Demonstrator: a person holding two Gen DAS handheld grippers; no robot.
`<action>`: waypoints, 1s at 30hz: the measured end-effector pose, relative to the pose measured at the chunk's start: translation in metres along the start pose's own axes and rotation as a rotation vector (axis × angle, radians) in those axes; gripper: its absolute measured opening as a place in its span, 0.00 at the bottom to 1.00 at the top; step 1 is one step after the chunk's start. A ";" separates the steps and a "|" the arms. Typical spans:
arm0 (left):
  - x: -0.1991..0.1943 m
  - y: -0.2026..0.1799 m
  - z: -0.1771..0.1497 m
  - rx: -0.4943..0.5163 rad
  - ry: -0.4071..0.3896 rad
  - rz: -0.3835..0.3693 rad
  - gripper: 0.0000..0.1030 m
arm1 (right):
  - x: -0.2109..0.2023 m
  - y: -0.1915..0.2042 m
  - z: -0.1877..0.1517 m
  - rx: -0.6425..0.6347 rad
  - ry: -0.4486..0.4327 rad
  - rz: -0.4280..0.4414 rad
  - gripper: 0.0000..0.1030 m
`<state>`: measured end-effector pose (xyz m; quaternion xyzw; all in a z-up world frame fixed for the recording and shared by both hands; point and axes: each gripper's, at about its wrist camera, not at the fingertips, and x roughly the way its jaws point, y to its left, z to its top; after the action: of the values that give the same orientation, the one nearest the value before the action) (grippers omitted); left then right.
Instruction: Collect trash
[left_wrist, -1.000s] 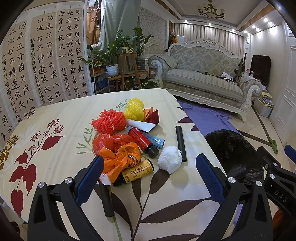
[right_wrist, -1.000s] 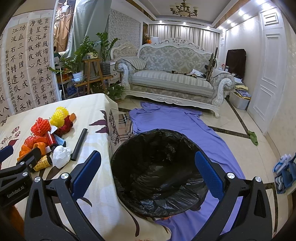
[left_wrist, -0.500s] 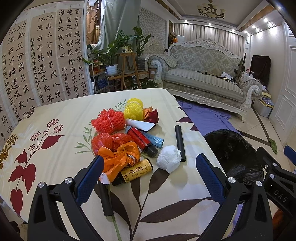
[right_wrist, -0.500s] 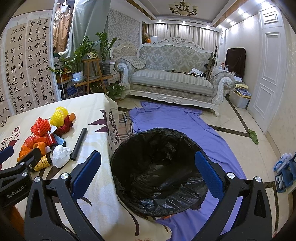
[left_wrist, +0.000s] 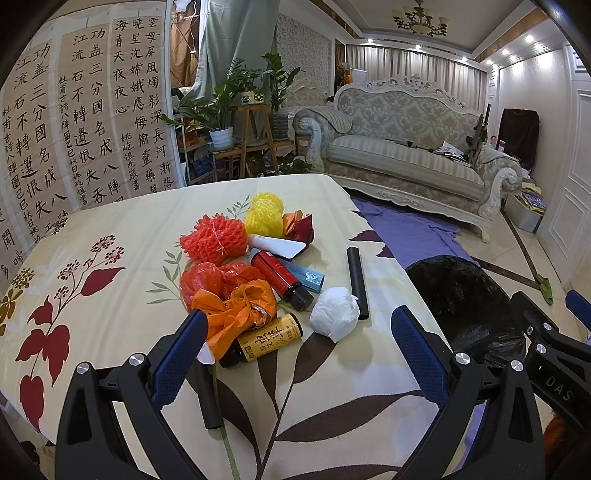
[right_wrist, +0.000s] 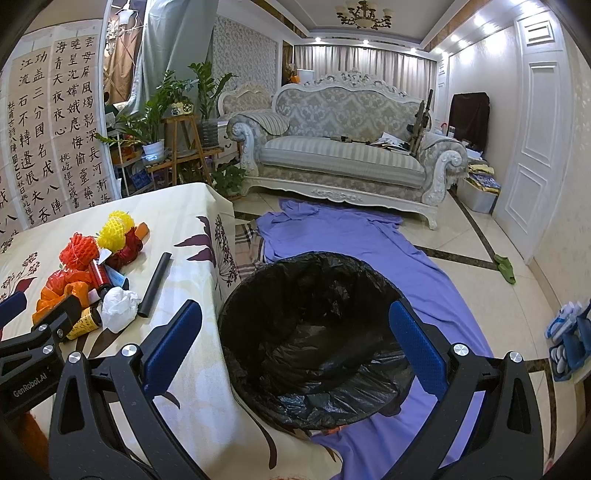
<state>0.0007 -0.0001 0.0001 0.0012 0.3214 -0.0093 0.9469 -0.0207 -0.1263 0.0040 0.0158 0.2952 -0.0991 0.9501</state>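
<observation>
Your round bin lined with a black plastic bag (right_wrist: 314, 332) stands on the floor just beside the right edge of the table with the leaf-print cloth (right_wrist: 192, 221); inside you see only crumpled black liner — no trash in it. It rests on a purple sheet spread over the floor (right_wrist: 369, 236).

Your right gripper (right_wrist: 295, 339) hangs over the bin mouth with its blue-padded tongs spread wide, pinching nothing. Your left gripper (left_wrist: 295, 347) is likewise spread and empty, above the near side of the trash pile.

The left view lays out that pile near the table's right edge: a crumpled white paper ball (left_wrist: 334, 314), a yellow can with black lettering (left_wrist: 267, 338), an orange plastic bag (left_wrist: 236, 310), a red bottle with a dark cap (left_wrist: 280, 278), a long black tube (left_wrist: 357, 282), and red (left_wrist: 214, 240) and yellow foam fruit nets (left_wrist: 264, 216). A second black tube (left_wrist: 208, 395) lies near the table's near edge — the right view does not show it. Only the right view shows the bin's whole interior.
</observation>
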 end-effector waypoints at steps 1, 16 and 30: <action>0.000 0.000 0.000 0.000 0.000 0.001 0.94 | 0.000 0.000 0.000 -0.001 0.000 0.000 0.96; 0.001 -0.001 -0.001 0.001 0.003 0.000 0.94 | 0.003 -0.002 -0.003 0.004 0.009 0.004 0.96; -0.002 -0.015 -0.011 0.010 0.008 -0.006 0.94 | 0.003 -0.003 -0.006 0.006 0.015 0.003 0.96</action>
<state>-0.0078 -0.0148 -0.0070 0.0048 0.3251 -0.0137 0.9456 -0.0221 -0.1292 -0.0028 0.0199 0.3021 -0.0984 0.9480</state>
